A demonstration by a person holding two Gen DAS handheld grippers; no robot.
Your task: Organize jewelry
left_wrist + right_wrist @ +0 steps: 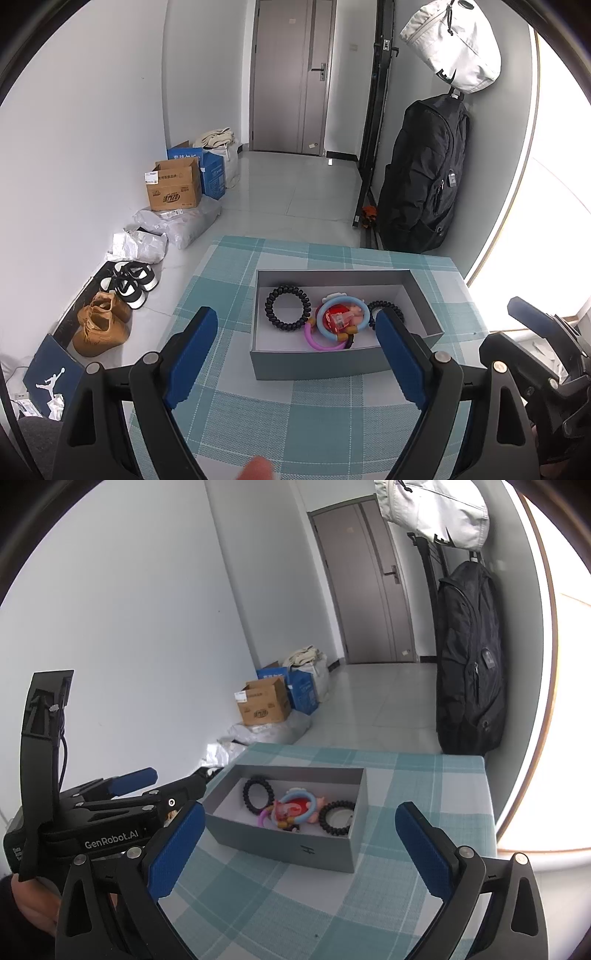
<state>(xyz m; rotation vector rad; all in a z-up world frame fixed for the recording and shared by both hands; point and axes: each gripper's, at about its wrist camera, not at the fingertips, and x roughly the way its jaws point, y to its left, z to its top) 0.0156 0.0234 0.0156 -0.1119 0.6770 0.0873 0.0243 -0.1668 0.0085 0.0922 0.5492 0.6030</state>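
A grey open box (pixel 317 363) (pixel 280 843) stands on the teal checked tablecloth (pixel 295 421) (pixel 280 897). In it lie a black spiral bracelet (pixel 286 307) (pixel 257 792), a second black spiral ring (pixel 384 306) (pixel 337 823), a light blue ring (pixel 341 319) (pixel 301 806) over a red toy, and a pink ring (pixel 317 341) (pixel 263 818). My left gripper (pixel 295 332) is open and empty, just in front of the box. My right gripper (pixel 299 842) is open and empty, held back from the box.
The table's far edge drops to a tiled floor. Cardboard boxes (pixel 173 188) (pixel 264 701), plastic bags and shoes (pixel 101 325) line the left wall. A black backpack (pixel 424 173) (pixel 469 657) hangs at the right under a white bag (pixel 454 44).
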